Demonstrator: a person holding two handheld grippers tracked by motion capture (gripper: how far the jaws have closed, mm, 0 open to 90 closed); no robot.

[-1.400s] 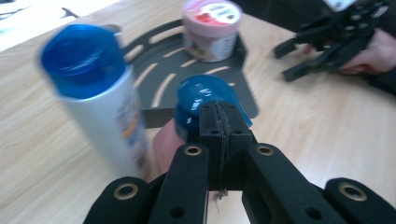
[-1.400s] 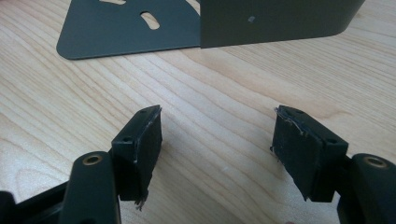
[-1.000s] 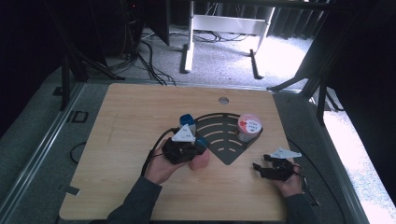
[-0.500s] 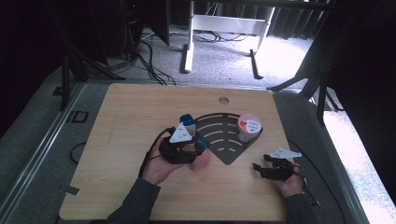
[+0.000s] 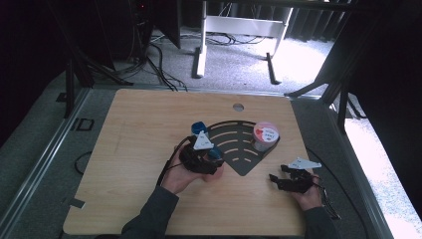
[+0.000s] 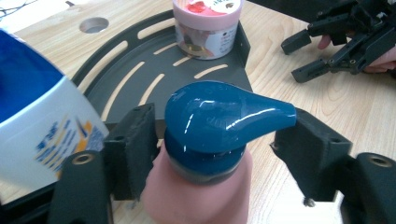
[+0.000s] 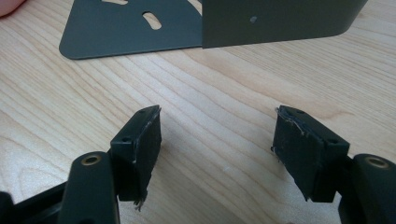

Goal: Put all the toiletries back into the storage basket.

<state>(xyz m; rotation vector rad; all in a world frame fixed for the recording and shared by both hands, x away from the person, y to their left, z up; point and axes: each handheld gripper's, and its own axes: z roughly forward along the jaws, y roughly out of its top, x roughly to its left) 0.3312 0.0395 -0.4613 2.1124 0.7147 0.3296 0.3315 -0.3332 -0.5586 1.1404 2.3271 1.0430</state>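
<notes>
A pink bottle with a dark blue pump head (image 6: 219, 121) stands upright on the table at the near tip of the black fan-shaped rack (image 5: 239, 149). My left gripper (image 6: 215, 149) sits around its pump collar. Its jaws have just been opening, and the pads now stand off the bottle on both sides. From above, the left gripper (image 5: 201, 159) lies at the rack's left edge. A white and blue bottle (image 6: 32, 116) stands close on its left. My right gripper (image 5: 278, 180) rests low over bare wood, open and empty, and points toward the rack's corner (image 7: 140, 32).
A pink jar with a red and white lid (image 5: 265, 135) stands at the rack's raised right end (image 6: 208, 23). A round hole (image 5: 238, 107) is cut in the tabletop behind the rack. Cables trail from both grippers toward the near edge.
The left gripper's jaws have opened off the pump bottle, which stays standing between them, and the hand has sunk slightly. The right hand has kept still.
</notes>
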